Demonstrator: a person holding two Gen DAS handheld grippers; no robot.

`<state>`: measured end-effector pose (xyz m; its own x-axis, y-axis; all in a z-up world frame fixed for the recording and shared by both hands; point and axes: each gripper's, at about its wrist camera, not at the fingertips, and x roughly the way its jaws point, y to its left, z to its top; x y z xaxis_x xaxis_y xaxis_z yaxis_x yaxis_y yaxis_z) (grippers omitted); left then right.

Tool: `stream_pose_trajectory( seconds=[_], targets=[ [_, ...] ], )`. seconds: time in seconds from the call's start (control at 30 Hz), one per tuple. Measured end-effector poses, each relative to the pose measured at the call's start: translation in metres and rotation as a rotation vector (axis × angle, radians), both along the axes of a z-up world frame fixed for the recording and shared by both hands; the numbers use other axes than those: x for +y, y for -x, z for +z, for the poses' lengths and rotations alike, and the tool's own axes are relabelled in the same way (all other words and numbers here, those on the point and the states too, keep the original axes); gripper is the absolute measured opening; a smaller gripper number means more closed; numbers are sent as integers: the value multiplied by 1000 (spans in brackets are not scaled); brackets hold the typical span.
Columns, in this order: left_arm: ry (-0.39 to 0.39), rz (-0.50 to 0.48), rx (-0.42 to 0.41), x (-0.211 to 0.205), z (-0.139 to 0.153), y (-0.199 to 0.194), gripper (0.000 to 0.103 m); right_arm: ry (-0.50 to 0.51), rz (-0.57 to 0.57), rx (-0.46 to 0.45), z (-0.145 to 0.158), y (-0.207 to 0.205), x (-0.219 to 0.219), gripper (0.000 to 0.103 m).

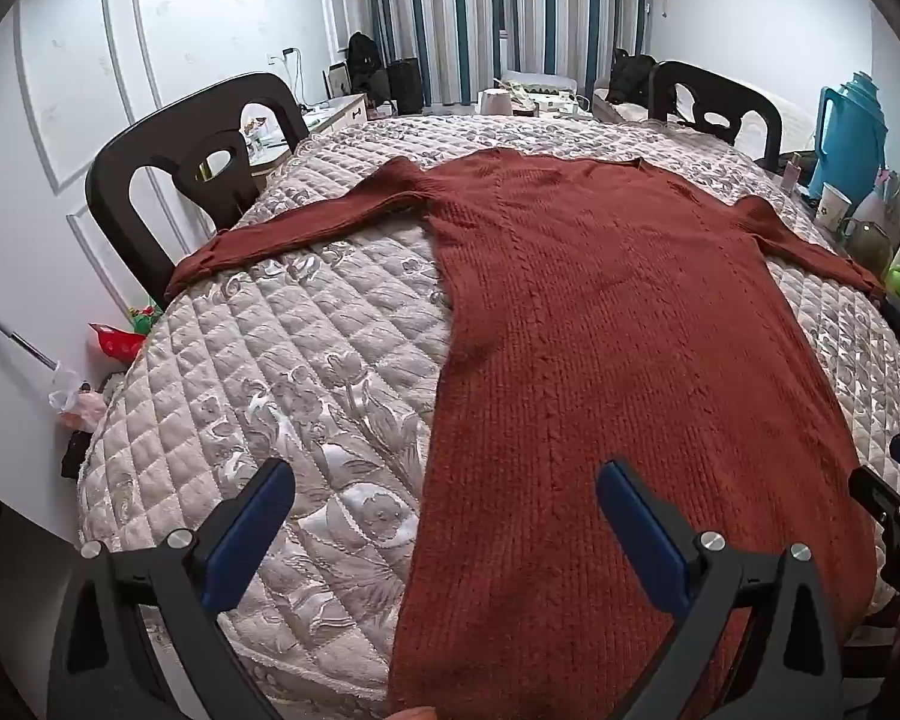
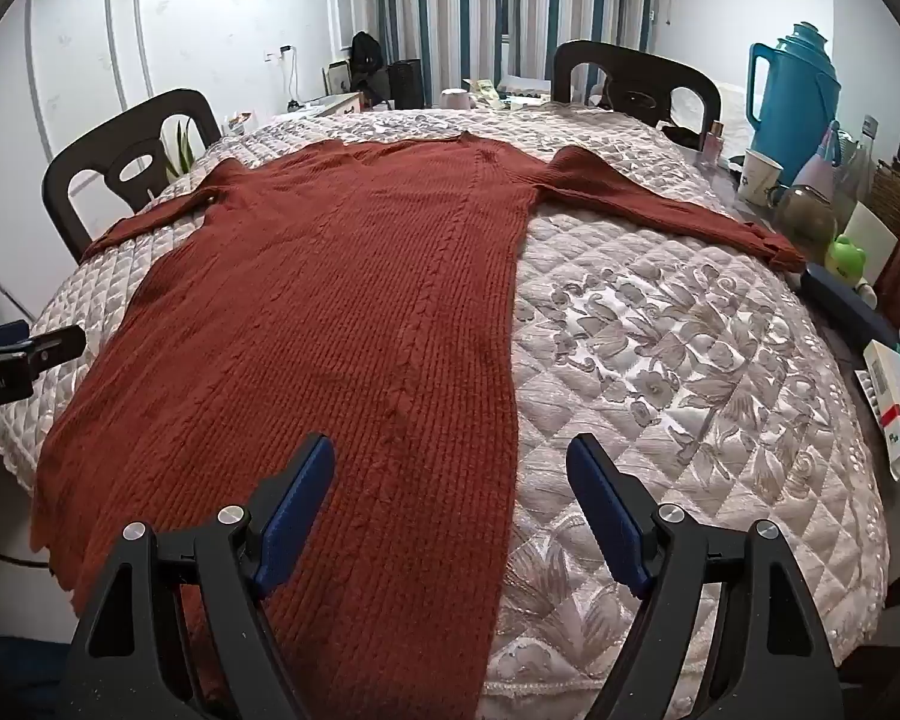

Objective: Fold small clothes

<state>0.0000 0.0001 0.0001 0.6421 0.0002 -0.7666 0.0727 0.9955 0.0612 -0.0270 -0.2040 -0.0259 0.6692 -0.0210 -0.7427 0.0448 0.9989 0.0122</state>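
The rust-red knit sweater (image 1: 600, 312) lies flat, sleeves spread, on the quilted table cover (image 1: 282, 372); left gripper (image 1: 444, 516) and right gripper (image 2: 450, 480) hover wide and empty over its hem; I'd pinch each hem corner evenly before folding.

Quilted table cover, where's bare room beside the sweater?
Quilt lies bare between the sweater body and the cluttered right edge, below the sleeve; likewise left of the body. Crowded by the thermos and cups.
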Motion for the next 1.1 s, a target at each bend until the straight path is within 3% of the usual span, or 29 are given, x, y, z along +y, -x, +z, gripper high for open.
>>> stream_pose_trajectory(
  seconds=[1.1],
  targets=[
    [22, -70, -2, -3, -7, -1, 102, 23, -3, 16, 1, -8, 6, 80]
  ],
)
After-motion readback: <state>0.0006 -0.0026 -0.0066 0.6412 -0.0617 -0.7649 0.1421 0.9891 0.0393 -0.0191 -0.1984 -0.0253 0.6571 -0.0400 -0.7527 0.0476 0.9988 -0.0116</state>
